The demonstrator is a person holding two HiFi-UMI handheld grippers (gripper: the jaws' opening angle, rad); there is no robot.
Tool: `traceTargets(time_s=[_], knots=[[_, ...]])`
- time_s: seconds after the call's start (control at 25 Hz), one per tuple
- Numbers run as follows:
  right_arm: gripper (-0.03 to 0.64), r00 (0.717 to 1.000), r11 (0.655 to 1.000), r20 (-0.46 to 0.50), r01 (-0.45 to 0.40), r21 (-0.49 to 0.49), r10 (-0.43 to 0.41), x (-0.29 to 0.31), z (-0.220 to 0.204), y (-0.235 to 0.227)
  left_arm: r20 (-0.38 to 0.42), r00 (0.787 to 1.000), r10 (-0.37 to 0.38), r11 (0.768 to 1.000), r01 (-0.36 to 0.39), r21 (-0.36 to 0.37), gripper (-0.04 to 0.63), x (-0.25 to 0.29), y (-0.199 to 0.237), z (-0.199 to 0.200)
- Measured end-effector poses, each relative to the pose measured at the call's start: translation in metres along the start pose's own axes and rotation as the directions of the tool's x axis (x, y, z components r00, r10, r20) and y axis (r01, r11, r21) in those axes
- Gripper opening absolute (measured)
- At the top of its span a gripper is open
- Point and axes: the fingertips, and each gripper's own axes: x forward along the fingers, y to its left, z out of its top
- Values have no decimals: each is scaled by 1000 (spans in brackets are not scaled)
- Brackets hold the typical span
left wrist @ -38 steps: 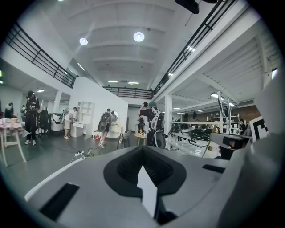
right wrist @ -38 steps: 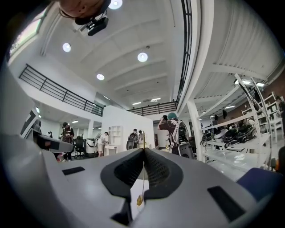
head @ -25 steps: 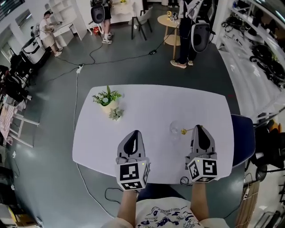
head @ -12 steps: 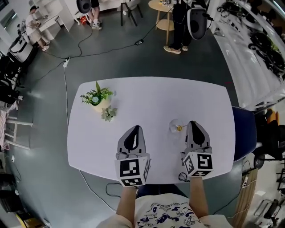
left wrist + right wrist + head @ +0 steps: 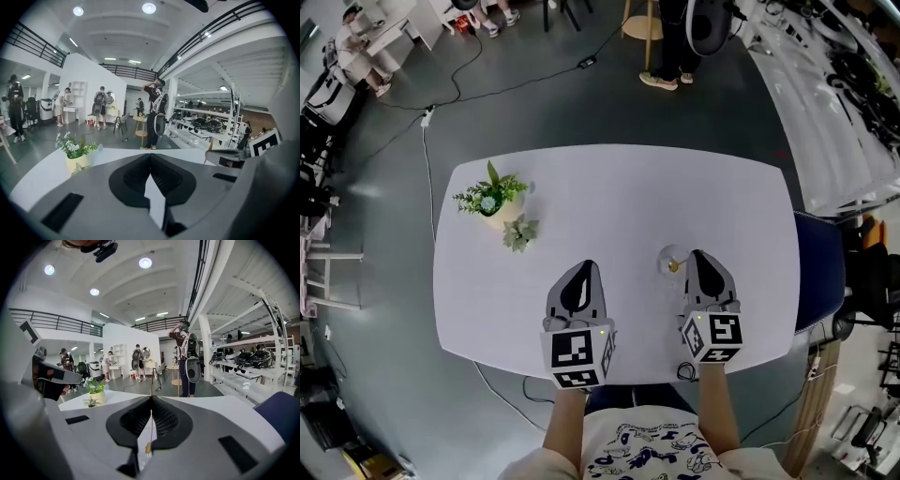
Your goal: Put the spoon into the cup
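The right gripper [image 5: 151,398] has its jaws pressed together on the spoon [image 5: 148,447], a thin gold one whose slim handle runs along the seam between the pads, with a short length poking out past the tips. In the head view that gold end shows at the near right edge of the cup [image 5: 667,255], a small clear glass standing on the white table [image 5: 609,187] just left of and beyond the gripper's tips; whether the end is already over the rim cannot be told. The left gripper [image 5: 150,157] is closed on nothing and hangs over the near part of the table, well left of the cup. A potted plant [image 5: 490,199] stands far left, well apart.

The spoon looks light, stiff and slick; being so thin, it could swivel or slide in a pinch, so a hold on the handle with the long free end pointing down seems right; it likely needs little force. The cup looks light and fragile; a knock from the jaws could tip or skid it, so the spoon should probably go in from above, not across.
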Motion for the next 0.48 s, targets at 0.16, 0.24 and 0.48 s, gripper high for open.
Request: traceTargets(time_s=[0.16,0.24,0.48], knots=[[17,999,1000,-47,-16,-1,16,14,-20,1,-26,1000,-1,1000,1,-5,14,12,5,-11],[18,997,1000,-70,-26,-1,26,20,-29,1,-36,999,-1,1000,1,-7,14,17,8,-15],[18,992,999,-120,-40,2,40,34,-49,-1,-64,998,-2,1000,1,-17,14,31,13,-27]])
